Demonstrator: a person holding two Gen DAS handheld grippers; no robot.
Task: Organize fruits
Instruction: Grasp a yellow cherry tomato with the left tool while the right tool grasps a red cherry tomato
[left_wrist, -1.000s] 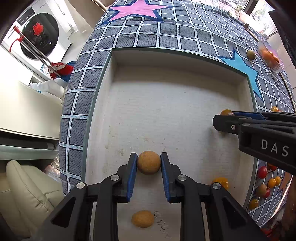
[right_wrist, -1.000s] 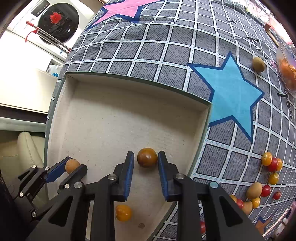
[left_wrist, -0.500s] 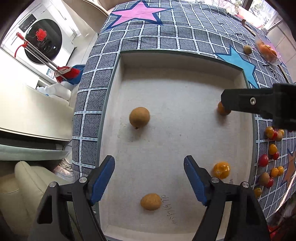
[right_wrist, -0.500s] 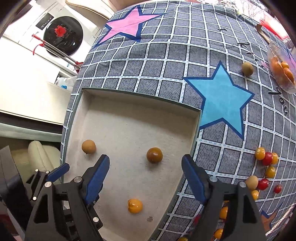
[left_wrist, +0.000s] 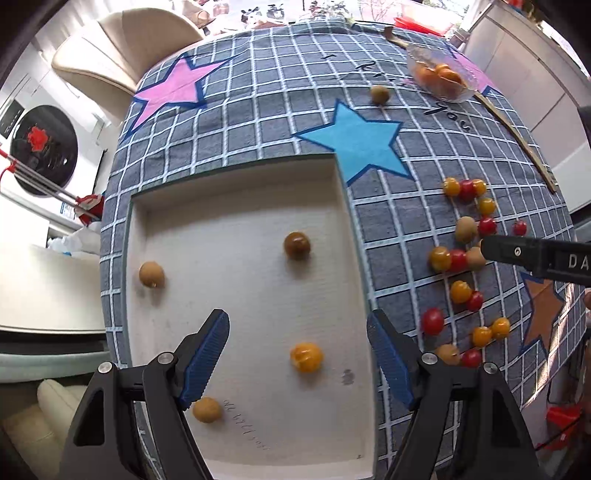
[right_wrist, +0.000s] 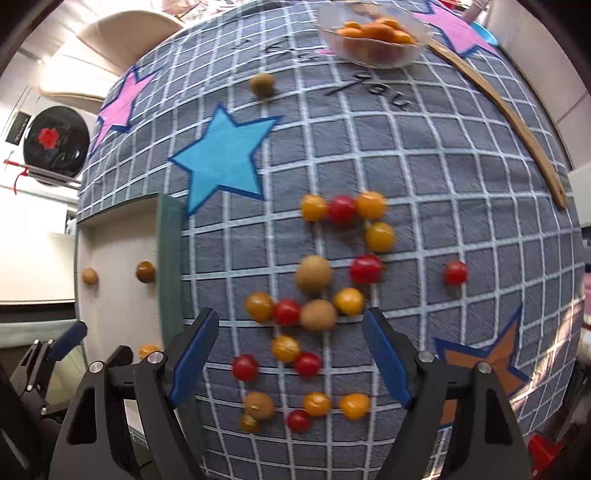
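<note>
A shallow white tray (left_wrist: 236, 206) lies on the checked tablecloth. In it are a tan longan (left_wrist: 151, 274) at the left, a darker brown fruit (left_wrist: 297, 245), an orange-yellow tomato (left_wrist: 306, 356) and another tan longan (left_wrist: 207, 410) near the front. My left gripper (left_wrist: 297, 358) is open and empty above the tray's front half. My right gripper (right_wrist: 290, 360) is open and empty above a scatter of red and yellow cherry tomatoes and longans (right_wrist: 317, 314) on the cloth right of the tray (right_wrist: 168, 266). The right gripper's finger (left_wrist: 517, 253) reaches into the left wrist view.
A clear bowl of orange fruit (right_wrist: 373, 37) stands at the far edge, a lone longan (right_wrist: 262, 84) lies near it, and a long wooden stick (right_wrist: 506, 118) lies at the right. A chair (left_wrist: 122, 48) stands behind the table.
Both grippers let go of their fruit in the tray, opened and drew back. The right gripper has swung right, over the loose fruit on the cloth.
</note>
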